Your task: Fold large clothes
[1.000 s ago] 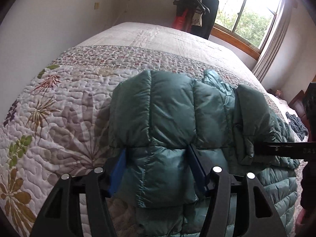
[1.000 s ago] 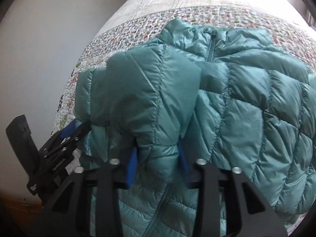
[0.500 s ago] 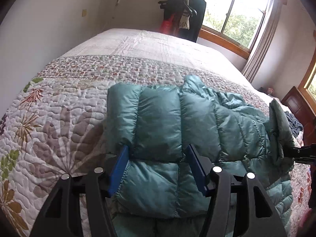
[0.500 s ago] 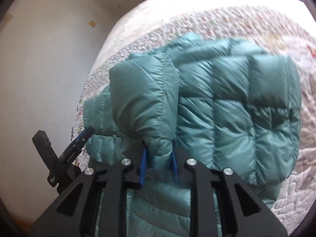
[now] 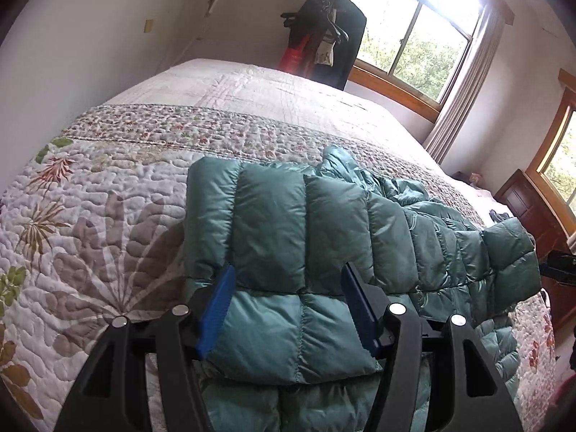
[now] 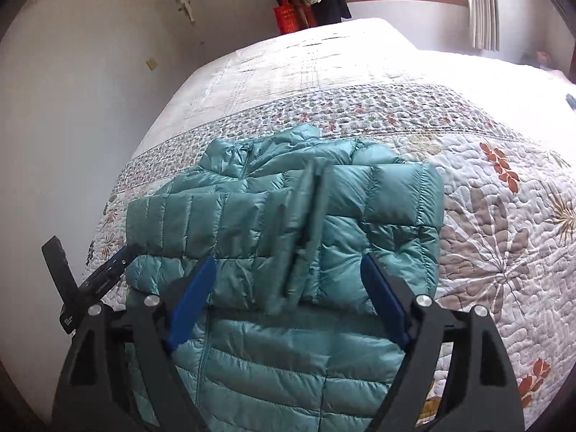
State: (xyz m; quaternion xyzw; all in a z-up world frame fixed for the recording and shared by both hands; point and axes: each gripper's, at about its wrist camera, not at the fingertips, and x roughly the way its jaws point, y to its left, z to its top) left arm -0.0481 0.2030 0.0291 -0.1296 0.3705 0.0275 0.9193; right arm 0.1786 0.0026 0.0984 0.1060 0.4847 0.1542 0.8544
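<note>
A teal puffer jacket (image 6: 288, 360) lies front up on the bed, collar away from me, both sleeves folded across its chest. My left gripper (image 5: 288, 309) is shut on the cuff end of one sleeve (image 5: 273, 223), its blue pads pressing into both sides of the sleeve, which rests flat on the jacket. In the right wrist view this gripper (image 6: 126, 255) shows at the jacket's left edge. My right gripper (image 6: 288, 306) stands open above the chest. The other sleeve (image 6: 378, 223) lies loose between and beyond its pads. From the left wrist view only a dark bit of the right gripper (image 5: 558, 266) shows.
The floral quilted bedspread (image 5: 90, 234) covers a wide bed. A white wall (image 6: 72, 126) runs close along one side. Past the far end stand a coat rack with dark clothes (image 5: 324, 36), a window and curtain (image 5: 457, 108). A wooden dresser (image 5: 532, 208) stands at the right.
Both sleeves came down from a raised hold and now lie across the jacket. My right gripper opened and let its sleeve go. The left gripper keeps the same grip.
</note>
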